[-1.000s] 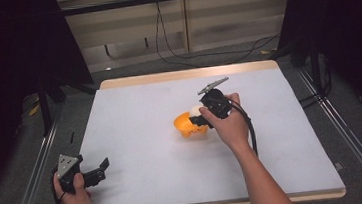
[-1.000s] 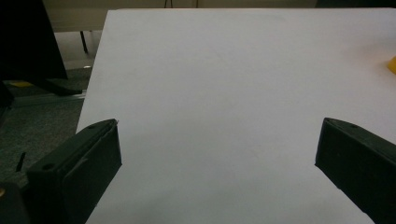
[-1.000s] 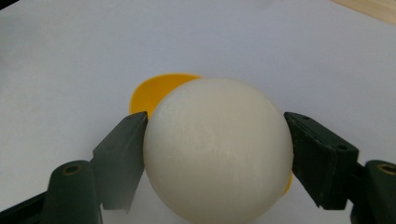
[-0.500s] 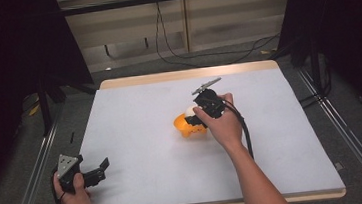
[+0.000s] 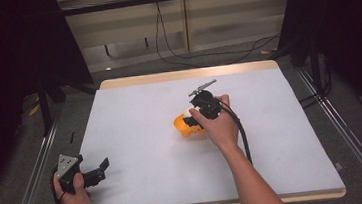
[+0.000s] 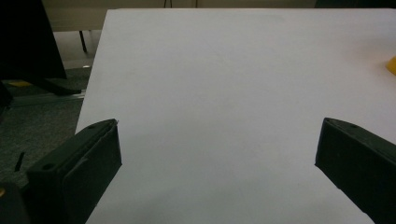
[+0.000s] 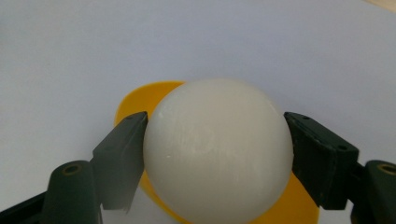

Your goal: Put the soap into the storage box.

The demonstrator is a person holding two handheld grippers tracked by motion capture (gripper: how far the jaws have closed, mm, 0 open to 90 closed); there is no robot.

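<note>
Centre of the high view: right gripper (image 5: 194,117) clamps a white ball (image 7: 217,149) over, poss. lifted from, a yellow dish (image 7: 135,100); placing it remains, w/ left gripper (image 5: 97,171) gaping wide, idle, lower left.

Left gripper (image 5: 100,169): black body, grey three-cornered plate on top with small holes at corners, two flat black jaws with rectangular pads, screw holes in jaw bases. Right gripper (image 5: 189,120): black, boxy, grey plate seen edge-on, thick black cable trailing along forearm; matt black jaws, round screw holes near roots. Forearms bare, no sleeves
</note>
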